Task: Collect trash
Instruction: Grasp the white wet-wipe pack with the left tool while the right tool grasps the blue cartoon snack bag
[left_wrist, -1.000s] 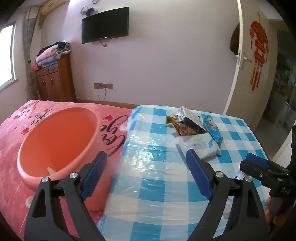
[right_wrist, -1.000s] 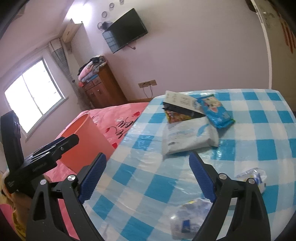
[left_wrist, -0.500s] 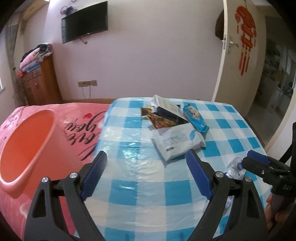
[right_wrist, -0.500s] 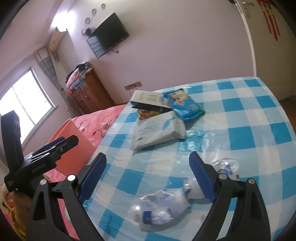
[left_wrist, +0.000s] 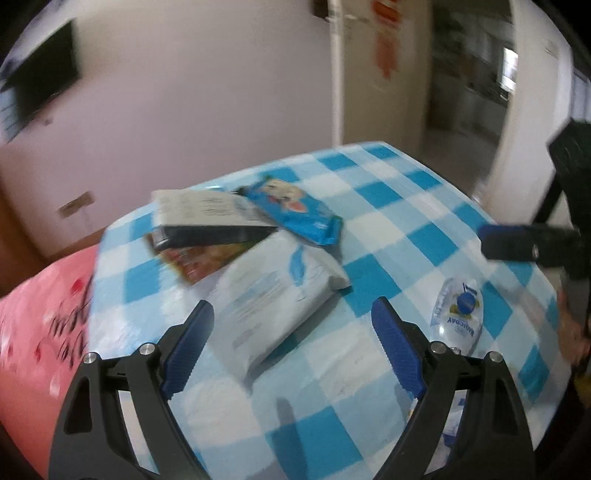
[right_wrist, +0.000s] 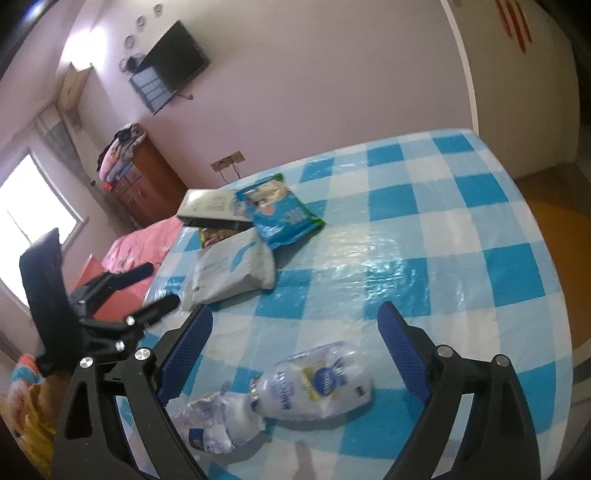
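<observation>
Two crushed clear plastic bottles (right_wrist: 314, 384) are now framed between the parted jaws of the right gripper (right_wrist: 295, 354), nearer than a second ago (the orange bin is lost from view); the left gripper (left_wrist: 293, 345), also spread and empty, is swung toward the white soft packet (left_wrist: 273, 306).

**Layout on the table**

On the table (right_wrist: 424, 206): two crushed bottles (right_wrist: 314, 384) lying end to end at the near edge, between the spread fingers of the right gripper (right_wrist: 295, 350). Farther back and to the left, a soft pack (right_wrist: 232, 269). Behind it, a box (right_wrist: 210, 208) resting on a packet (right_wrist: 216, 234), with a snack bag (right_wrist: 277, 214) just to the right, overlapping the pack's far corner. Left of the table, the left gripper (right_wrist: 147, 288).
</observation>
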